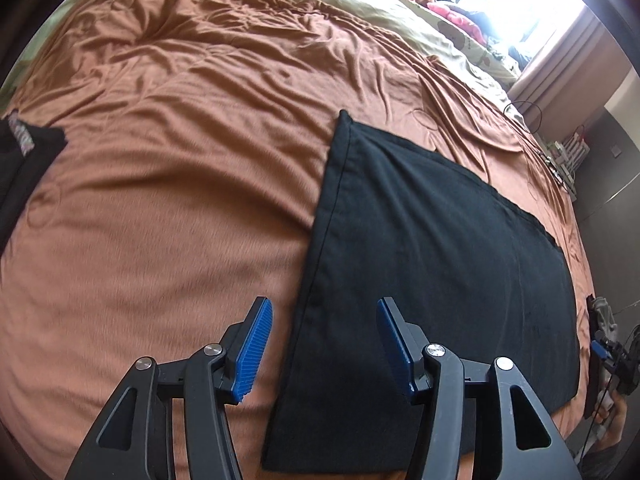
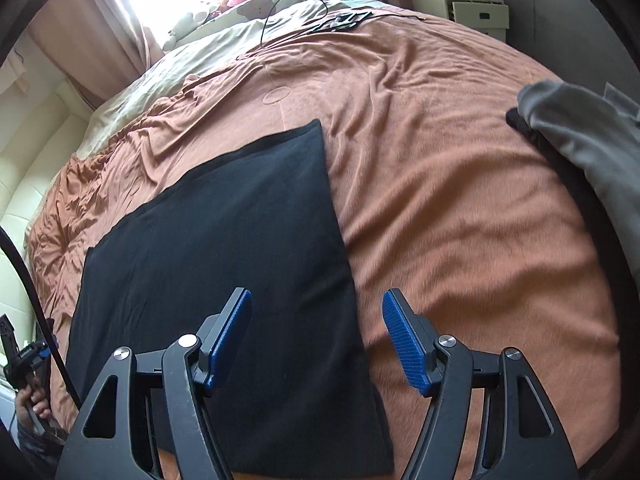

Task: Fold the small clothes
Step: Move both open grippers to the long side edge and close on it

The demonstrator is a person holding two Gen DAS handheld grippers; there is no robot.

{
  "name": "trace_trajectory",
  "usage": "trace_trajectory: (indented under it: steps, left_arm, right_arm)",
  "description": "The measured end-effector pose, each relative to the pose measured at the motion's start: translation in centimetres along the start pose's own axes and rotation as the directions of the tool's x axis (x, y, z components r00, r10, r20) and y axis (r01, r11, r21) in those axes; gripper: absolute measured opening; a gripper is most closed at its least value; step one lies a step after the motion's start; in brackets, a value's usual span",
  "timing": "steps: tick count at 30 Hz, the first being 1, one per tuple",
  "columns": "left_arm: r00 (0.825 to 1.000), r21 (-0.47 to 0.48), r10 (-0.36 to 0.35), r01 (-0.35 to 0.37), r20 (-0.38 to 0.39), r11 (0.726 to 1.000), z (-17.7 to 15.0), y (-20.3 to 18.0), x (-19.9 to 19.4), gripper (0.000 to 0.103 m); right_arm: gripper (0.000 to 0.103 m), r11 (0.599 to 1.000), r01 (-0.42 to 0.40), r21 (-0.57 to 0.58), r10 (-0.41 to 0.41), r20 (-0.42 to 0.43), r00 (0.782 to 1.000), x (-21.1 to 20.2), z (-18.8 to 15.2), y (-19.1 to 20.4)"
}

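Note:
A black garment (image 1: 432,272) lies flat and folded into a long rectangle on the orange bedspread (image 1: 168,184). My left gripper (image 1: 324,344) hovers open above its near left edge, blue pads wide apart and empty. In the right wrist view the same black garment (image 2: 224,264) fills the lower left. My right gripper (image 2: 318,336) is open over its near right edge, with nothing between the fingers. At the right rim of the left wrist view I see the other gripper held by a hand (image 1: 612,412).
A second dark garment (image 1: 24,168) lies at the left edge of the bed. Grey and black clothes (image 2: 580,148) are piled at the right. Cream bedding with soft toys (image 2: 224,4), a black cable (image 2: 280,8) and a nightstand (image 2: 464,8) lie beyond.

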State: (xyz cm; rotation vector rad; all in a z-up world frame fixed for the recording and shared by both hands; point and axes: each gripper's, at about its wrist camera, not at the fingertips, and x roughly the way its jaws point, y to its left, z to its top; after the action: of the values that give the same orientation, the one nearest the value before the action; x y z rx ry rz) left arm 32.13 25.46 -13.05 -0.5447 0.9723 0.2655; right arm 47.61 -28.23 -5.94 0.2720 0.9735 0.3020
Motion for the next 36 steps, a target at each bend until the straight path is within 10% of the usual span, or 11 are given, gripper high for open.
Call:
trace_trajectory:
  steps: [25,36]
  left_arm:
    - [0.976,-0.198,-0.219,0.212,-0.015,0.957,-10.2,4.8,-2.3,0.056]
    - [0.967,-0.25,-0.255,0.248,0.006,0.936,-9.5,4.0,-0.6,0.056]
  right_arm:
    - [0.066,0.985,-0.02,0.174,0.024,-0.021,0.999,-3.1,-9.6,-3.5]
    - [0.066,0.907,-0.237,0.348,0.227,0.07,0.971,-3.5,-12.0,-6.9]
